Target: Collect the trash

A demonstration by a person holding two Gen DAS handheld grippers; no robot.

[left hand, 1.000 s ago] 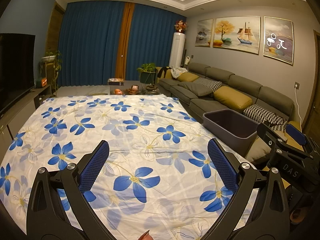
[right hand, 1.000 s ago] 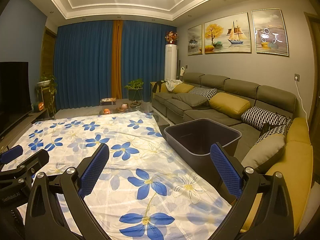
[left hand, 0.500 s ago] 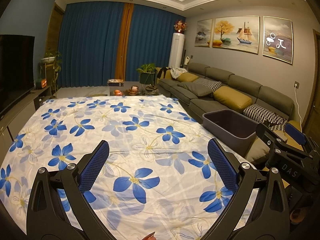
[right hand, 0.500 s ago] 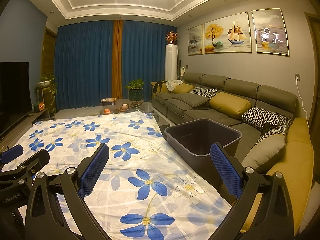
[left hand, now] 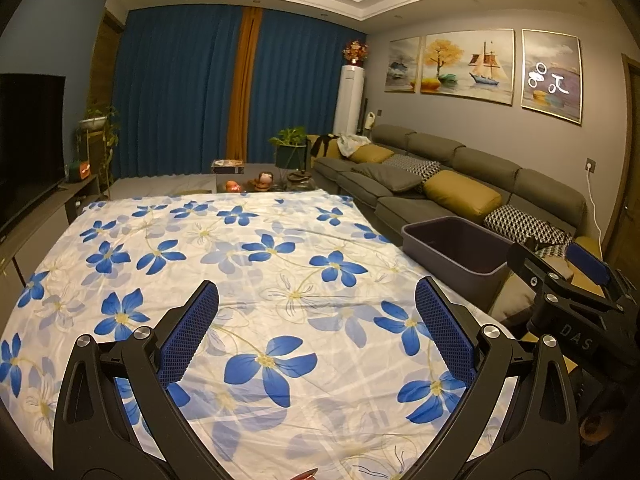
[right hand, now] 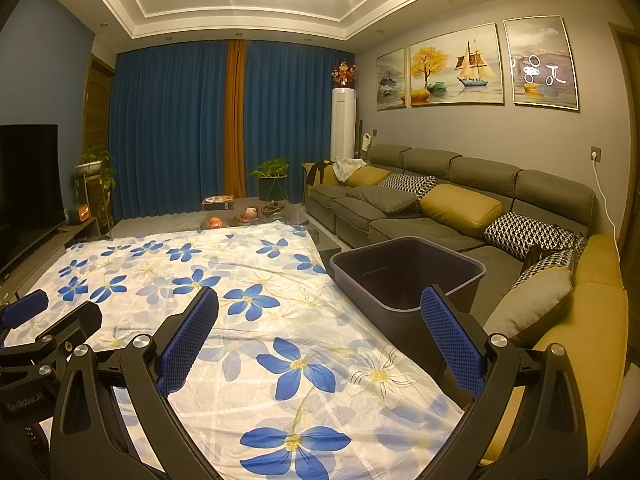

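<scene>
A table covered by a white cloth with blue flowers (left hand: 248, 280) fills the foreground; it also shows in the right wrist view (right hand: 248, 312). I see no loose trash on it. A dark grey bin (left hand: 456, 246) stands at the table's right edge; in the right wrist view the bin (right hand: 408, 276) looks empty. My left gripper (left hand: 316, 336) is open and empty above the cloth. My right gripper (right hand: 320, 340) is open and empty, its right finger in front of the bin. A small reddish tip (left hand: 306, 475) shows at the bottom edge of the left wrist view.
A grey sofa with yellow and patterned cushions (right hand: 460, 208) runs along the right wall. A low table with small objects (left hand: 248, 184) and a potted plant (left hand: 290, 148) stand beyond the table. A TV (left hand: 28, 140) is on the left. Blue curtains close the back.
</scene>
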